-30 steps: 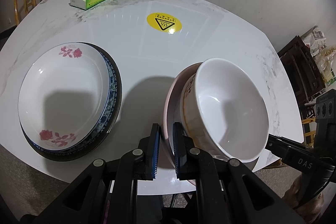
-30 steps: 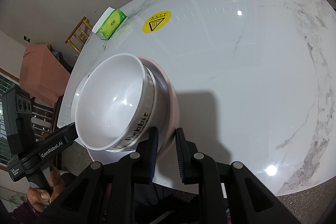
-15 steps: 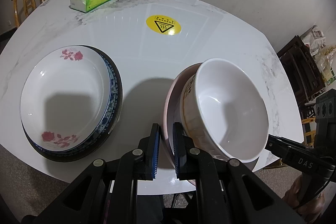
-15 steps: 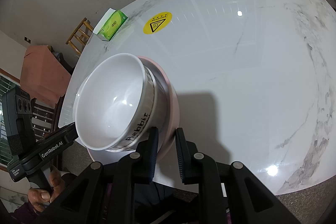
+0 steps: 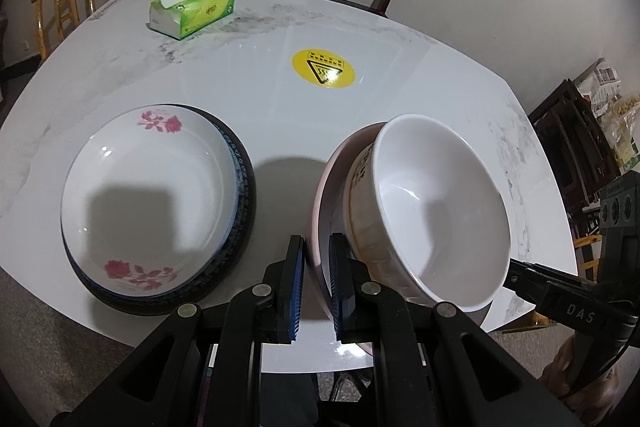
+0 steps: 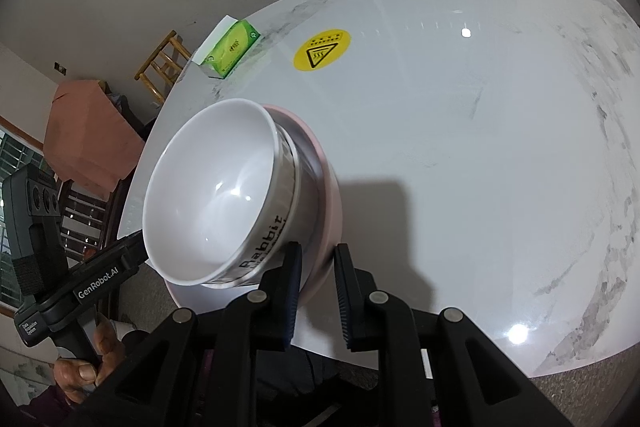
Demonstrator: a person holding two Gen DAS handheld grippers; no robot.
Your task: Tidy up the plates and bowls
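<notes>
Done: flowered plate [image 5: 148,195] stacked on dark plates; white bowl [image 5: 432,211] nested in pink plate [image 5: 328,187]. Left gripper [image 5: 318,283] and right gripper [image 6: 316,291] each clamp the pink plate's rim. Remaining, likely: placing this stack.

Two wrist cameras, both angled steeply down at the white bowl [image 5: 436,211] from the table's near edge.

The left view sits close on the bowl's left side, facing across the marble table [image 5: 260,67] toward the yellow sticker [image 5: 323,68]; the right view sits close on the bowl's [image 6: 216,199] right side, facing the same way. Both share bowl, sticker [image 6: 322,49] and tissue box [image 6: 231,47].
</notes>
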